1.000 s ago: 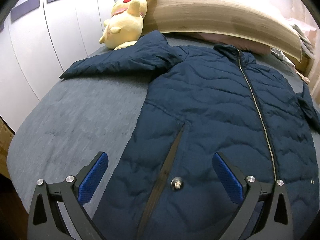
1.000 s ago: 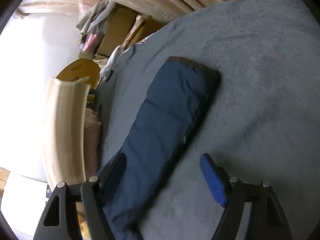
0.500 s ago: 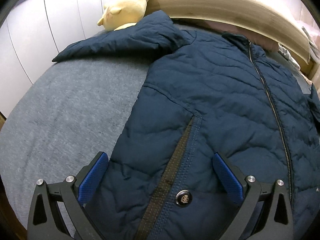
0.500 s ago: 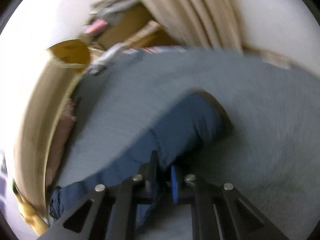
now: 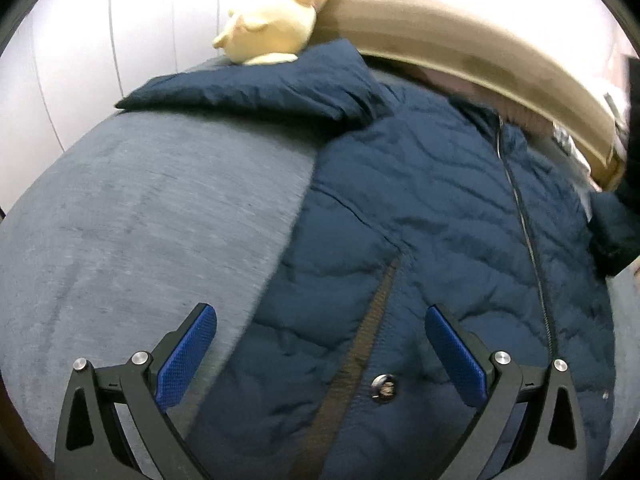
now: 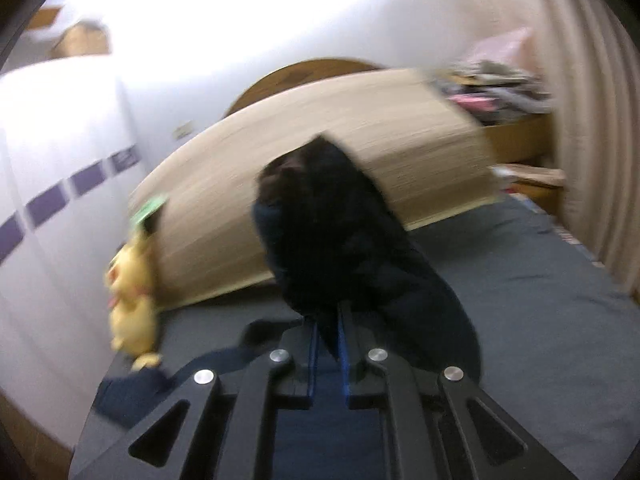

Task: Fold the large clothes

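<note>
While the left tool (image 5: 320, 344) hovers spread over the jacket (image 5: 440, 220), the right tool (image 6: 328, 344) clamps its raised sleeve (image 6: 340, 232).

I can read no text, label, brand or number in either wrist view. The metal snap button (image 5: 383, 386) on the jacket (image 5: 432, 240), at about six o'clock in my left view, carries an embossed mark too blurred to make out. A small plate (image 6: 183, 131) on the wall, near ten o'clock in my right view, is smeared by motion.
</note>
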`<state>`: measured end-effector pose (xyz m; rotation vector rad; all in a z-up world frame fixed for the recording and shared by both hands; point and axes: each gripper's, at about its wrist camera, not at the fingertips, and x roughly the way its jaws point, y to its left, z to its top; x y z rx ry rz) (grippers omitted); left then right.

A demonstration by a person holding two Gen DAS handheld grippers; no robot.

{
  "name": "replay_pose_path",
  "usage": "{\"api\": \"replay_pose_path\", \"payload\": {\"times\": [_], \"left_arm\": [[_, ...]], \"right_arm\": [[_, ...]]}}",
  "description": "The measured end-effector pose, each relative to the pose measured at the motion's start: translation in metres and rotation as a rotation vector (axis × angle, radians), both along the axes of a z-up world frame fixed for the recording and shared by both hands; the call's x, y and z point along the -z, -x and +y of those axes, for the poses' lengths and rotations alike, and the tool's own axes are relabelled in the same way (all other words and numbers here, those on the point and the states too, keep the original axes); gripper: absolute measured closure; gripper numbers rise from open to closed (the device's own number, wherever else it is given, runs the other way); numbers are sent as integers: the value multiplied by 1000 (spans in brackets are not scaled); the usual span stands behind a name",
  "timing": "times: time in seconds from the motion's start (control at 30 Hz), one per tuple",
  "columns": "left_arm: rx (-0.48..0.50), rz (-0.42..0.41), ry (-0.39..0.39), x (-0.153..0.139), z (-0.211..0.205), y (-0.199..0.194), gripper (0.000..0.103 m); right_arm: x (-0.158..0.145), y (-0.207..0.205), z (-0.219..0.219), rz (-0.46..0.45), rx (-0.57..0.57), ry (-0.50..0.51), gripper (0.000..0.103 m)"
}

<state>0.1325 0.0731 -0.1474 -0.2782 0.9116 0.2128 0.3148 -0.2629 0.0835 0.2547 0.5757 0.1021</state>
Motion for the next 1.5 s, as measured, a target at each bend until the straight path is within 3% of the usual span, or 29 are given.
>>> {"api": "replay_pose_path", "payload": {"times": [0.2, 0.3, 0.33, 0.37, 0.43, 0.57, 0.67, 0.8, 0.83, 0.9, 1.0, 1.07, 1.13, 1.33, 1.37, 1.4, 1.43, 1.47, 1.5], "left_arm": [[-71, -54, 18, -19, 32, 12, 0], [-89, -64, 21, -23, 43, 15, 0], [-93, -67, 24, -24, 46, 16, 0], [-95, -69, 28, -25, 49, 16, 0], [-90, -73, 34, -29, 51, 15, 0], [-72, -86, 46, -41, 47, 3, 0], [-7, -103, 79, -57, 33, -13, 0], [137, -88, 269, -72, 7, -51, 0], [191, -65, 362, -72, -3, -70, 0], [231, -35, 469, -70, -20, -96, 0], [297, 31, 621, -56, -52, -137, 0], [312, 64, 679, -45, -70, -157, 0], [278, 113, 690, -28, -85, -180, 0], [186, 191, 620, 7, -106, -211, 1], [176, 200, 622, 10, -105, -214, 5], [165, 210, 625, 14, -105, -216, 27], [147, 242, 594, 20, -107, -220, 42], [132, 264, 564, 21, -105, -220, 75], [120, 279, 559, 26, -103, -223, 84]], "right_arm": [[71, 0, 111, 157, -127, 126, 92], [121, -10, 151, 292, -182, 231, 78], [134, -13, 151, 331, -192, 249, 61], [146, -16, 156, 377, -204, 262, 30], [150, -14, 153, 377, -224, 241, 3], [137, -12, 142, 351, -251, 183, 2], [119, 0, 119, 272, -247, 50, 2], [110, 30, 63, 197, -176, -147, 2], [114, 37, 53, 192, -159, -169, 2], [128, 58, 30, 186, -127, -197, 2], [154, 94, -3, 165, -44, -195, 2], [175, 110, -20, 165, 7, -232, 2], [194, 123, -31, 164, 47, -256, 2], [223, 135, -34, 158, 54, -289, 2], [225, 135, -33, 157, 49, -289, 2], [227, 133, -32, 157, 46, -287, 2], [228, 133, -32, 155, 46, -291, 2], [229, 133, -33, 153, 43, -298, 2], [230, 132, -33, 154, 40, -303, 2]]}}
